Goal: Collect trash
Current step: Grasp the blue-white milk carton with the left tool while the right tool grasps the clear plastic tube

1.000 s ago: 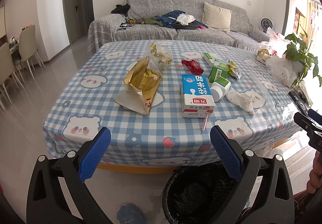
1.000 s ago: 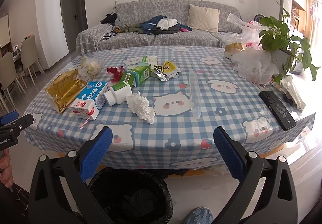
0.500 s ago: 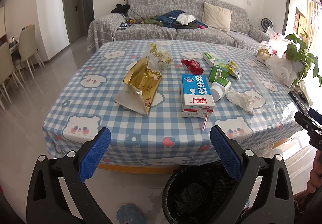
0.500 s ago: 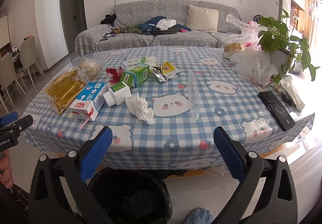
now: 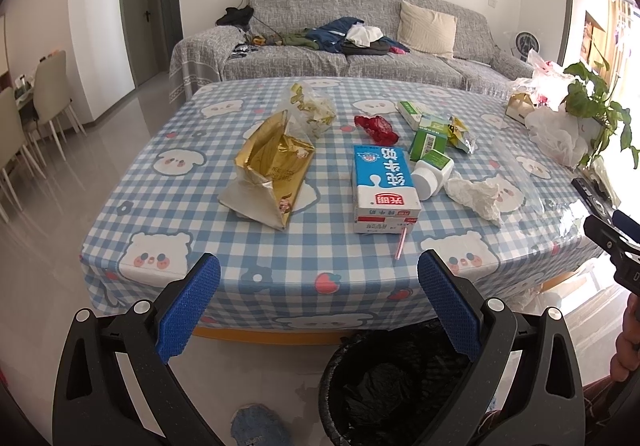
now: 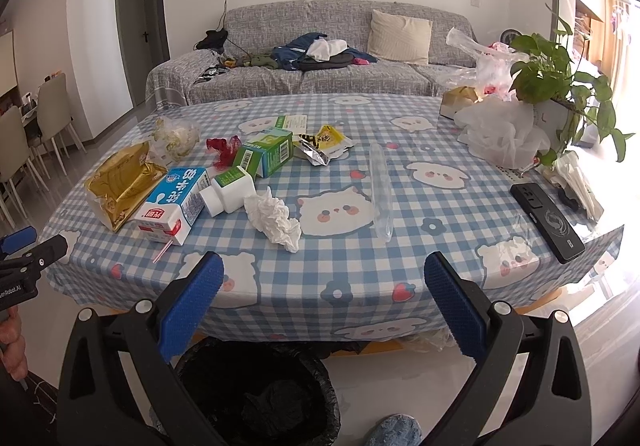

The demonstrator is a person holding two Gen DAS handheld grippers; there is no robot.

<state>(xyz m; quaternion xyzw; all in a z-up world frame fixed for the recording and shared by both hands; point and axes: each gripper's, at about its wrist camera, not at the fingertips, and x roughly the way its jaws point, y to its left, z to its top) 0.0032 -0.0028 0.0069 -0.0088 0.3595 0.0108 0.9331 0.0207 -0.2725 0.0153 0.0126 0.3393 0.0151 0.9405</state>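
Blue-white checked tablecloth [image 5: 208, 205], gold bag [image 5: 272, 165], blue-white milk carton [image 5: 382, 181], black bin [image 6: 256, 394].

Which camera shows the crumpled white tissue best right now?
The right wrist view. There the crumpled white tissue lies near the middle, just beyond the open right gripper, unobstructed. In the left wrist view the same tissue sits farther right, smaller, beside the white bottle.

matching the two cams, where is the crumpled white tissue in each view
Left wrist: crumpled white tissue sits right of centre, beside the white bottle.
Right wrist: tissue sits left of centre.
Shared landmark: the blue milk carton.
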